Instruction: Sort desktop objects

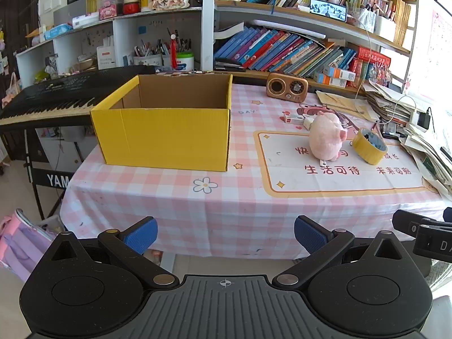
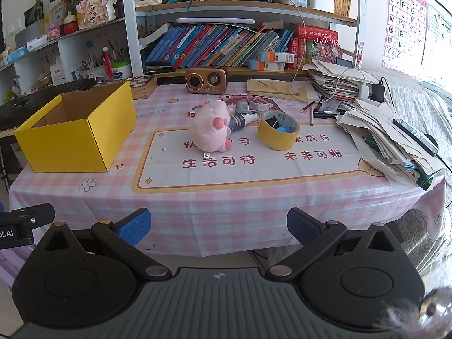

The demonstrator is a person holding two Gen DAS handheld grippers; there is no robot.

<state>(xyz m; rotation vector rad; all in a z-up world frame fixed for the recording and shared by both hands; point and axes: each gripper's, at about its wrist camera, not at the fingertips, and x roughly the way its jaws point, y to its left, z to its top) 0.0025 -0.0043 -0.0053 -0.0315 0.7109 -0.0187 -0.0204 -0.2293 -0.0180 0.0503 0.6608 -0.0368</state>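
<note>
An open, empty yellow cardboard box (image 1: 163,138) stands at the table's left; it also shows in the right wrist view (image 2: 76,138). A pink plush pig (image 1: 326,135) (image 2: 210,130) sits mid-table. Beside it a yellow tape roll (image 1: 369,145) (image 2: 278,132) holds small dark and blue items. A small spray bottle (image 2: 243,120) lies behind the pig. My left gripper (image 1: 226,236) is open and empty, in front of the table's near edge. My right gripper (image 2: 219,227) is open and empty, also short of the near edge.
A brown retro radio (image 2: 206,80) stands at the back. Stacked papers and a phone (image 2: 395,141) crowd the right side. A small grey gadget (image 2: 246,106) and pencils (image 2: 310,113) lie behind the tape. A black keyboard (image 1: 56,96) stands left of the table. Bookshelves line the back.
</note>
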